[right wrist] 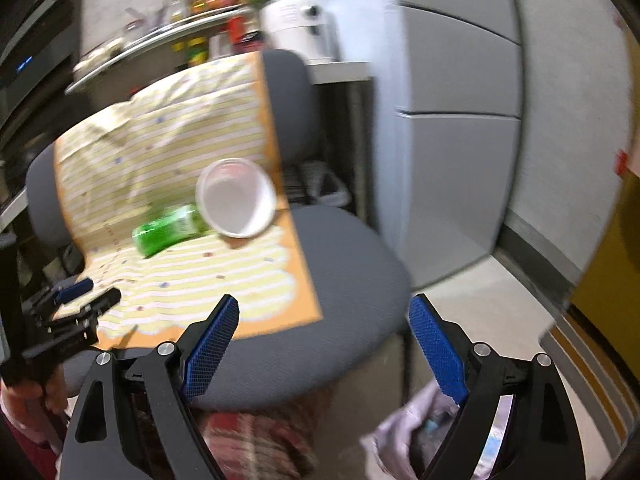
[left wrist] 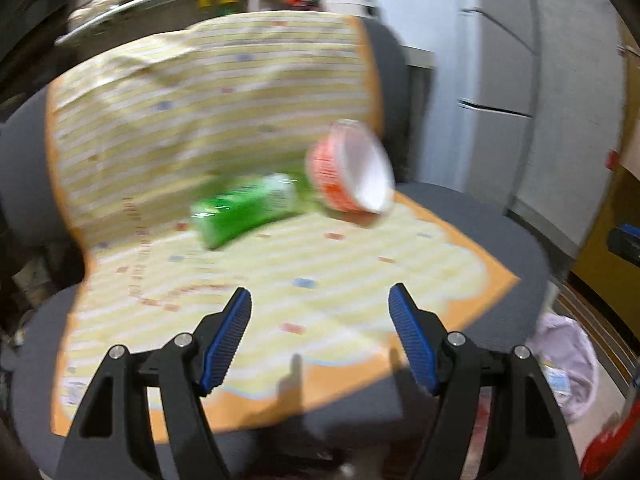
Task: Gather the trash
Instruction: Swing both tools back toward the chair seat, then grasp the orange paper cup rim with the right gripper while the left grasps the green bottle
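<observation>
Nearest me, both my left gripper [left wrist: 320, 300] and right gripper [right wrist: 324, 312] hang with jaws wide and empty, and a bag-lined trash bin [right wrist: 404, 440] sits on the floor just beside the chair [right wrist: 352, 280]. Farther in, on the striped cloth [left wrist: 280, 280] over the seat, the green can [left wrist: 244, 208] lies on its side, touching the tipped red-and-white cup [left wrist: 352, 172]. I judge collection barely begun: both pieces remain to be picked up and binned.
</observation>
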